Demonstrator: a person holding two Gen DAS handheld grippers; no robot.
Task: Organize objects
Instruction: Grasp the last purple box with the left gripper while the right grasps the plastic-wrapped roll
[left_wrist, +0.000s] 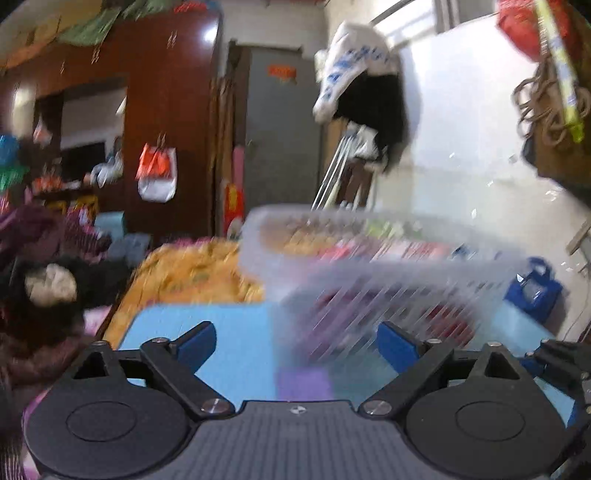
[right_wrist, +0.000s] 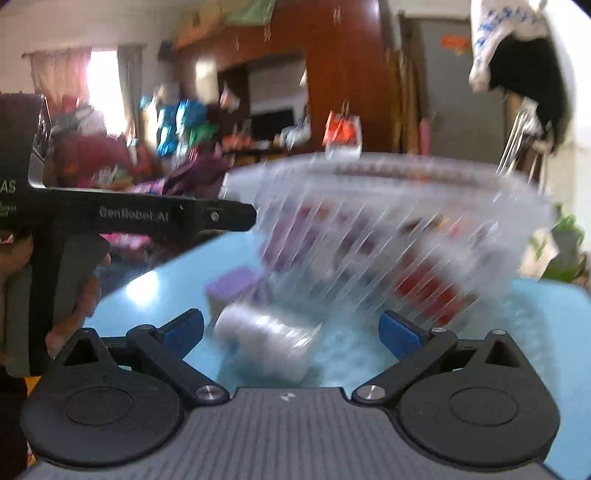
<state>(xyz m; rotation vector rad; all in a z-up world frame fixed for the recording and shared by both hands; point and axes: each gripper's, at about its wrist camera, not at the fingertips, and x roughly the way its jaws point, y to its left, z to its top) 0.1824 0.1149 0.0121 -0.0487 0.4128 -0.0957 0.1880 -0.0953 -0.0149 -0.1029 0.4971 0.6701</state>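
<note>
A clear slatted plastic basket (left_wrist: 373, 266) with several colourful items inside stands on the light blue table (left_wrist: 229, 347); it also shows in the right wrist view (right_wrist: 388, 229). Both views are motion-blurred. A purple box (right_wrist: 231, 282) and a white roll (right_wrist: 266, 341) lie on the table in front of the basket; the purple box also shows in the left wrist view (left_wrist: 304, 384). My left gripper (left_wrist: 297, 341) is open and empty before the basket. My right gripper (right_wrist: 293, 332) is open, with the white roll between its fingers, not gripped.
The left gripper's black body (right_wrist: 110, 214) and the hand holding it fill the left of the right wrist view. A bed with an orange cover (left_wrist: 184, 269) and heaped clothes (left_wrist: 40, 280) lie beyond the table's left edge. A blue bag (left_wrist: 533, 291) sits at right.
</note>
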